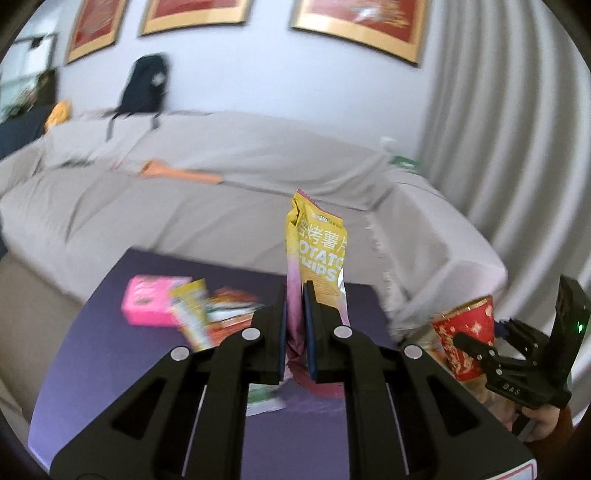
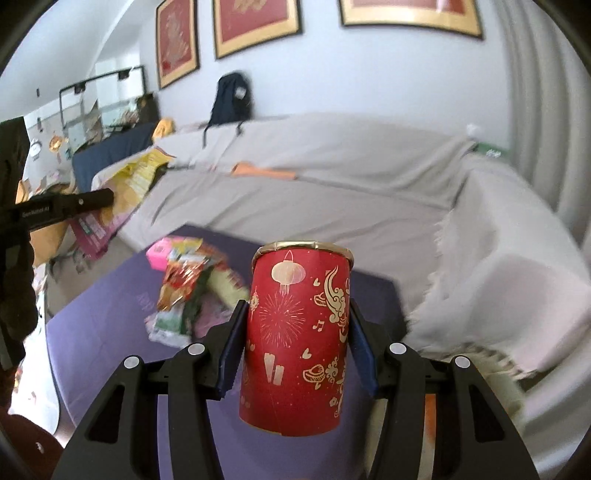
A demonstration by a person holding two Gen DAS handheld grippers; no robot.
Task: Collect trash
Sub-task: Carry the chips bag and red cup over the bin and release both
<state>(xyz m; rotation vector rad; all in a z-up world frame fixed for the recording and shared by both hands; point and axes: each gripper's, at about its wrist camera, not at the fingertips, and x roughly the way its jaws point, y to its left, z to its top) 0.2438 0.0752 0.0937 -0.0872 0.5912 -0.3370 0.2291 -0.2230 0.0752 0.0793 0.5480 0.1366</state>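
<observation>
- The left tongs (image 1: 295,332) are clamped on the pink lower end of a yellow potato chips bag (image 1: 317,258), which stands upright between the pads, lifted clear of the purple tabletop (image 1: 110,350).
- The right tongs (image 2: 295,347) grip a red cylindrical can (image 2: 297,339) with gold lantern and firework prints, upright, pads pressed on both its sides, above the tabletop's near edge.
- Left behind toward the tabletop's far left corner: a pink box (image 1: 147,304), and just beside it a loose heap of snack wrappers (image 2: 188,284).
- Beyond the tabletop's far edge runs a sofa under a grey cover (image 1: 207,192), a dark backpack (image 1: 146,83) propped on its back, framed red pictures (image 2: 255,24) on the wall above.
</observation>
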